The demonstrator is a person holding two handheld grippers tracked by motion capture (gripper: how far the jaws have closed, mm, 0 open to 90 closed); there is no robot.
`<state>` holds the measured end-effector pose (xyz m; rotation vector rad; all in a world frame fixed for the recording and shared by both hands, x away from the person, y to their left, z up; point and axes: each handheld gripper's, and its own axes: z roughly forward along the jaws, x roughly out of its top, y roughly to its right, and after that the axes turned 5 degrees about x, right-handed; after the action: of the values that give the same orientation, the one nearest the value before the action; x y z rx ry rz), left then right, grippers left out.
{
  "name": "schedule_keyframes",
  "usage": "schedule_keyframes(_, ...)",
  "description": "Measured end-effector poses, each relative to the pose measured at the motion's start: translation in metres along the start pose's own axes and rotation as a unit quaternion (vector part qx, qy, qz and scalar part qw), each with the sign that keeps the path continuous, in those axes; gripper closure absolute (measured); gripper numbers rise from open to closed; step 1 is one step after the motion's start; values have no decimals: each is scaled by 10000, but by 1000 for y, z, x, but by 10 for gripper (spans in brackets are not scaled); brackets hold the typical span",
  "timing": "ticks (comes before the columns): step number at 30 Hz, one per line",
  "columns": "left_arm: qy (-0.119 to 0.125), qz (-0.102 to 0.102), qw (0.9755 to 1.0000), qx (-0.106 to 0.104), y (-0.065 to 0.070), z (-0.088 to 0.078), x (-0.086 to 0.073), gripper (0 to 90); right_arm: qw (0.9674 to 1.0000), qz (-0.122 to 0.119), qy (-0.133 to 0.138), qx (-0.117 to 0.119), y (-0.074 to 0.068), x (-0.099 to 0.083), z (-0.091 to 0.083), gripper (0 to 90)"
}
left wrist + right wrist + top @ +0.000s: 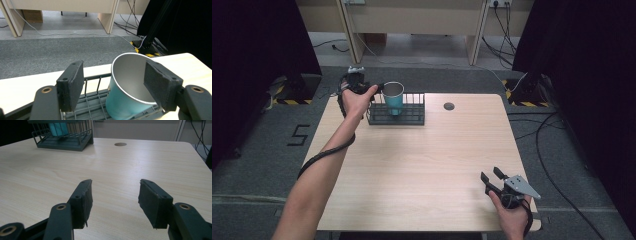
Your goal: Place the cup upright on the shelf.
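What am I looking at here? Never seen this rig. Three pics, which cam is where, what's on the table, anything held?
There is no robot: a person holds a two-jaw hand-held gripper in each hand. The high view looks down on the wooden table. The other two cameras ride on the grippers and look along their black jaws.

On the table stands a dark wire rack with a teal metal cup in it. A round hole is set in the tabletop.

The left hand-held gripper is at the cup with its jaws open; one pad is in front of the rim, not squeezing it. The right hand-held gripper rests open near the table's near right corner. Nothing is held.
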<state>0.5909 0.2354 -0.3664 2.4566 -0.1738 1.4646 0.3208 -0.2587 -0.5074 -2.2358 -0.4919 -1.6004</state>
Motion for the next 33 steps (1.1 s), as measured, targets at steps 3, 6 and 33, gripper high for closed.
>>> schedule_keyframes(3,21,28,10000,-36,-2,-7,-2,309,10000,-4,-3,-8,0,0,0,447)
schedule_keyframes(6,56,73,9999,-51,-5,-14,-5,306,10000,1,-4,-25,0,0,-1,447)
schedule_keyframes(33,341,324,9986,-257,-33,-91,-78,286,10000,-2,-1,-78,0,1,-1,442)
